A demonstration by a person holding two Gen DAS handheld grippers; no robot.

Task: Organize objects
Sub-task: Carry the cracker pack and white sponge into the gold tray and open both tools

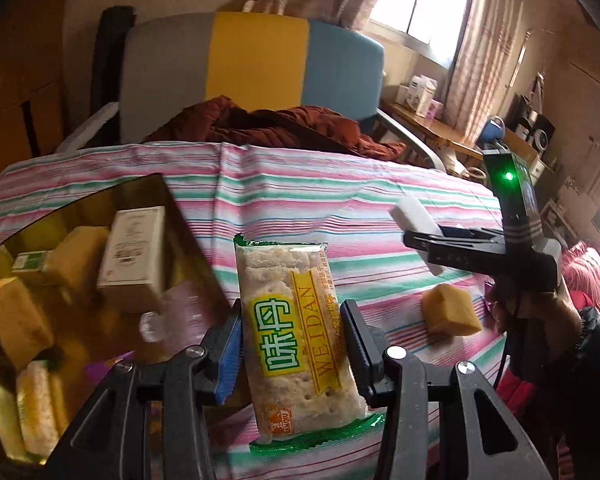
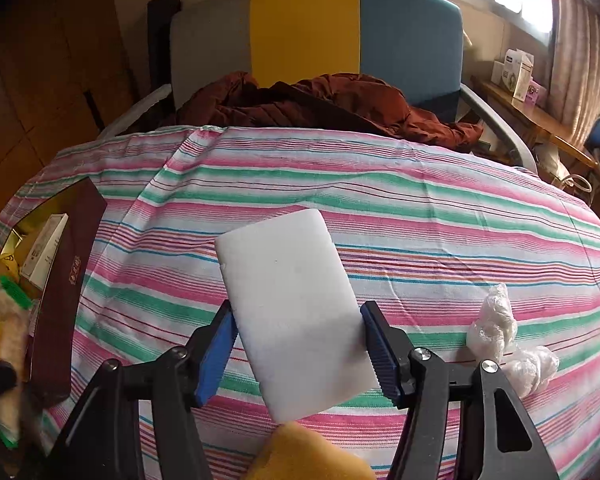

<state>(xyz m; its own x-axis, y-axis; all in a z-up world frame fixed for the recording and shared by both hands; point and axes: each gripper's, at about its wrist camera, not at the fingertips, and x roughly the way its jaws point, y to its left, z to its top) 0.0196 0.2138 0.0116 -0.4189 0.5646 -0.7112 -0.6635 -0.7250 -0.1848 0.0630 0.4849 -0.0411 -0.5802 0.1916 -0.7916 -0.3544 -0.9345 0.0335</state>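
Observation:
My left gripper is shut on a green-edged cracker packet, which stands upright above the striped cloth just right of a gold-lined box. In the box lie a white carton, yellow sponges and another cracker packet. My right gripper is shut on a white foam block and holds it clear of the table. From the left wrist view that gripper hangs at the right with the block sticking out. A yellow sponge lies loose on the cloth below it.
Crumpled clear plastic lies on the cloth at the right. The box's maroon outer wall stands at the left table edge. Behind the table is a grey, yellow and blue chair with a brown jacket on it.

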